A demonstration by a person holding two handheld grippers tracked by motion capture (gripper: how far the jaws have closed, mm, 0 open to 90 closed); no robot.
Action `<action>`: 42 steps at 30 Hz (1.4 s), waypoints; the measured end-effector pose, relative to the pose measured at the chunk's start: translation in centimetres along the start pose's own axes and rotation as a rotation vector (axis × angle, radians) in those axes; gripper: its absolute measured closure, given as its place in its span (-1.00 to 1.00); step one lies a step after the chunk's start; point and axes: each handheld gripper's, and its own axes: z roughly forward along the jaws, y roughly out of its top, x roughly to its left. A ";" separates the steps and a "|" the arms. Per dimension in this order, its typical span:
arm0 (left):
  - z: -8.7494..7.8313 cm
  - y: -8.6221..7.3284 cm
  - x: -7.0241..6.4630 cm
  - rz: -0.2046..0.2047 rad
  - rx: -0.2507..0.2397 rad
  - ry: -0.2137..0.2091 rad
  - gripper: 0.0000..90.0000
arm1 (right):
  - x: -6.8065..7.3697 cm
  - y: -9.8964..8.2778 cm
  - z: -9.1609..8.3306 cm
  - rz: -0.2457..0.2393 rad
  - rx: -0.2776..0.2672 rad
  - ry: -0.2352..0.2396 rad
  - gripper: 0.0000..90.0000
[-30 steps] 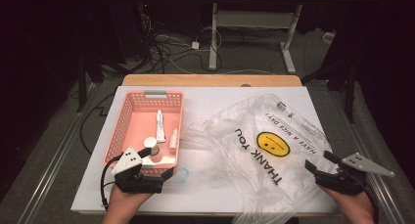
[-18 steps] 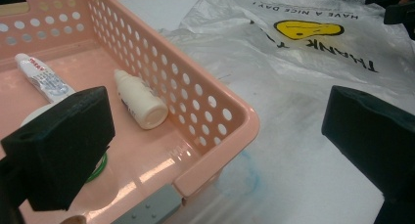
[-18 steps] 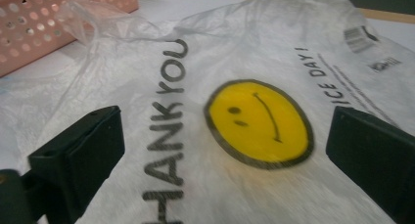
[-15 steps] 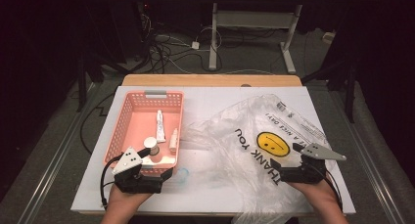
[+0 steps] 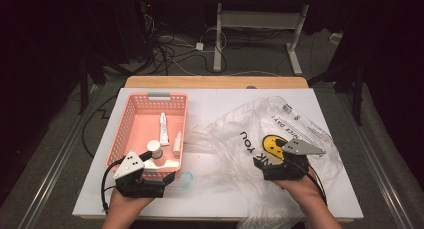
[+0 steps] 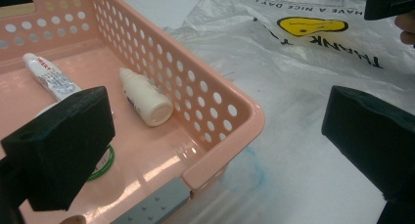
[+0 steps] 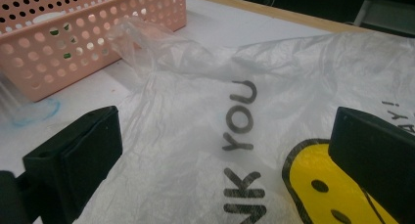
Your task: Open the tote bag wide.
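Now the right gripper (image 5: 265, 164), jaws just spread wide and empty, hovers over the bag (image 5: 260, 139) beside the basket (image 5: 131, 120), likely to pinch it open, while the left gripper (image 5: 167, 178), also released, straddles the basket's near corner.

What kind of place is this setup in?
Probably a lab or workshop: a white-topped work table, loose cables tangled on the floor, and a metal-legged desk frame behind.
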 end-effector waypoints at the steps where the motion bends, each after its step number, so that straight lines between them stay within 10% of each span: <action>1: 0.0 0.0 0.0 0.000 0.000 0.001 -1.00 | -0.2 0.2 0.1 -0.007 0.000 -0.003 -1.00; 6: 0.0 0.0 0.0 -0.004 -0.001 0.002 -1.00 | -1.7 0.6 0.7 0.013 0.029 -0.012 -0.94; 26: -0.1 0.0 -0.3 0.013 -0.001 0.003 -1.00 | 4.7 -1.3 4.2 -0.095 0.186 0.196 -0.15; 35: 0.0 -0.1 -0.3 0.012 0.000 0.000 -1.00 | 5.2 -2.6 6.0 -0.145 0.297 0.173 -0.17; 42: 0.0 -0.1 -0.4 0.011 0.000 -0.005 -1.00 | 5.1 -2.8 6.0 -0.151 0.285 0.151 0.01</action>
